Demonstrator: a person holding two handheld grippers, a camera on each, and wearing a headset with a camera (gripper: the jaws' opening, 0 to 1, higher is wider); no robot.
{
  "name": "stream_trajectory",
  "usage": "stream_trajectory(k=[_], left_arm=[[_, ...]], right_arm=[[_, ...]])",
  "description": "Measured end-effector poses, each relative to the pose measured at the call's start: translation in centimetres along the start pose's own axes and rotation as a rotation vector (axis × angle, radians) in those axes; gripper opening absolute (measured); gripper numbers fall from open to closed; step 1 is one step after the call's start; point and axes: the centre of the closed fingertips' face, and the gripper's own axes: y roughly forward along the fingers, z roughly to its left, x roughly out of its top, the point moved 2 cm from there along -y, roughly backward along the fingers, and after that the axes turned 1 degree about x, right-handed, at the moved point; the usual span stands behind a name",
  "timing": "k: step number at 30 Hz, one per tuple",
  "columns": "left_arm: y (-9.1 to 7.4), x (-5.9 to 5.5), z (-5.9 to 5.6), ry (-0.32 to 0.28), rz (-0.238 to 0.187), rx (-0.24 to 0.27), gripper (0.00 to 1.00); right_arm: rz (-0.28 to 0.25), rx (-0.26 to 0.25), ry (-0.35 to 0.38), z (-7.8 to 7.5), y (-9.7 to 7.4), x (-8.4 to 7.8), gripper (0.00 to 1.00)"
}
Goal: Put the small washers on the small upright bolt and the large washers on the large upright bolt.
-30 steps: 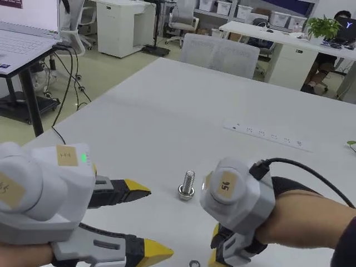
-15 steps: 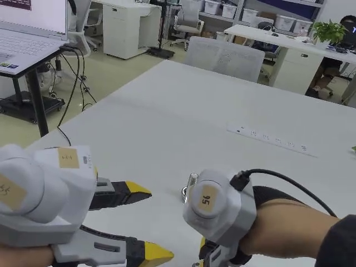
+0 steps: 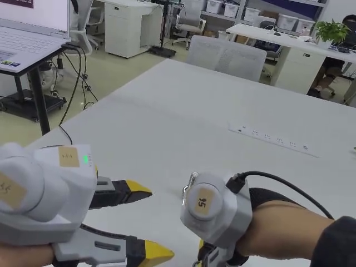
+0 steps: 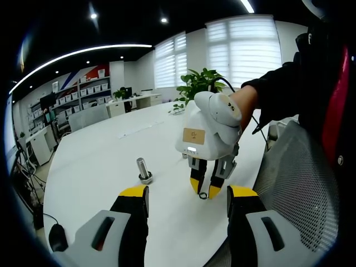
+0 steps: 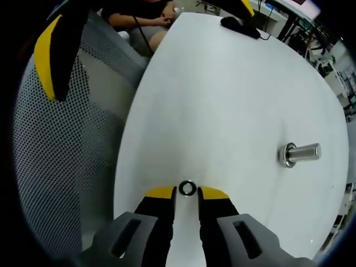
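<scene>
A small metal washer (image 5: 187,188) lies flat on the white table (image 3: 183,117), right at the tips of my right gripper (image 5: 187,193). Its jaws stand a narrow gap apart, one on either side of the washer. In the left gripper view the right gripper (image 4: 204,188) points straight down at the washer (image 4: 203,195). One upright bolt (image 4: 143,169) stands a short way off on the table. In the head view the right gripper's body hides most of the bolt (image 3: 192,179). My left gripper (image 4: 188,194) hovers wide open, holding nothing, beside the right one.
A white power strip (image 3: 272,139) lies further back on the table. A grey mesh chair (image 5: 83,139) is close to the table's near edge. A black mouse (image 5: 239,25) rests on the table. A laptop (image 3: 28,33) sits on a side stand at left.
My right gripper has moved left and down over the washer and now covers most of the bolt in the head view. The left gripper has stayed put.
</scene>
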Motion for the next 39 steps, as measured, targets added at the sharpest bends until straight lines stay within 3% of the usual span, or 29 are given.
stream_trajectory(k=[19, 39], left_arm=[[0.26, 0.1, 0.02, 0.001, -0.004, -0.005, 0.56], [0.33, -0.17, -0.23, -0.001, 0.0, -0.009, 0.56]], right_arm=[[0.013, -0.014, -0.03, 0.25, 0.05, -0.01, 0.15], [0.014, -0.009, 0.01, -0.01, 0.15, -0.02, 0.13]])
